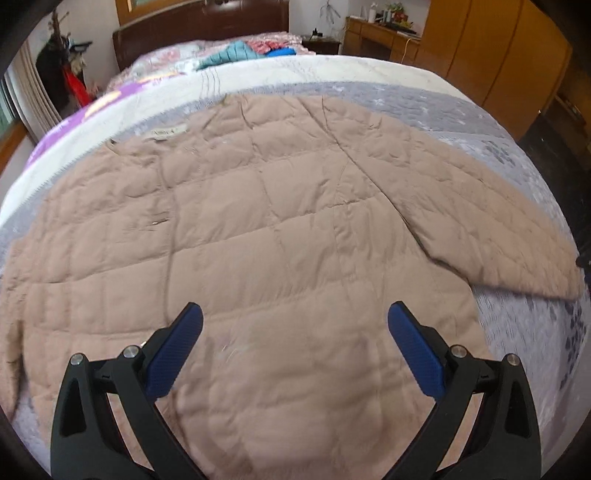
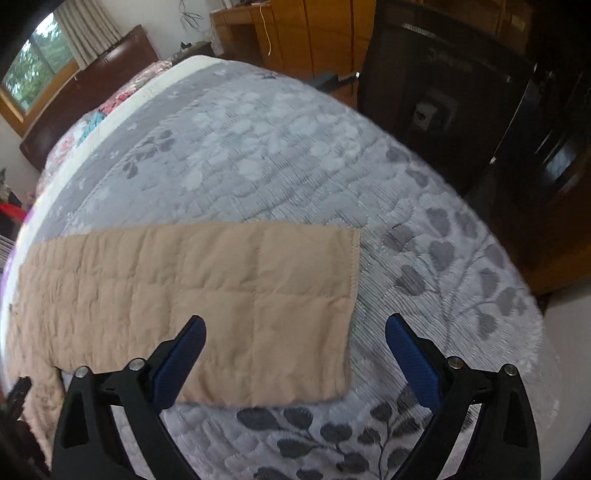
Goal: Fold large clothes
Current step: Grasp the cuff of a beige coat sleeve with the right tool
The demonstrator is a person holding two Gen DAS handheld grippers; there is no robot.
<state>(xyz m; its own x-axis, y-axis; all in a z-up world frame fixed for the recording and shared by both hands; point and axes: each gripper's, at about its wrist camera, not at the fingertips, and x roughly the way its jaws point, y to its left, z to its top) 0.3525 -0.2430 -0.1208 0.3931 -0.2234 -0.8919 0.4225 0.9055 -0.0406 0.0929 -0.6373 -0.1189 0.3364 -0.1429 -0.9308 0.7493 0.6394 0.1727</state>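
Note:
A beige quilted jacket (image 1: 258, 229) lies spread flat on the bed, collar label toward the far left, one sleeve (image 1: 480, 214) stretched out to the right. My left gripper (image 1: 295, 325) is open and empty, hovering over the jacket's lower body. In the right wrist view the same sleeve (image 2: 221, 295) lies flat on the bedspread, its cuff end pointing right. My right gripper (image 2: 295, 336) is open and empty, above the sleeve's cuff end, its left finger over the fabric and its right finger over the bedspread.
The bed is covered by a grey leaf-patterned bedspread (image 2: 295, 147). Folded clothes (image 1: 243, 51) lie near the dark headboard (image 1: 199, 29). Wooden wardrobes (image 1: 491, 48) stand on the right. A dark cabinet (image 2: 443, 96) stands close beyond the bed's edge.

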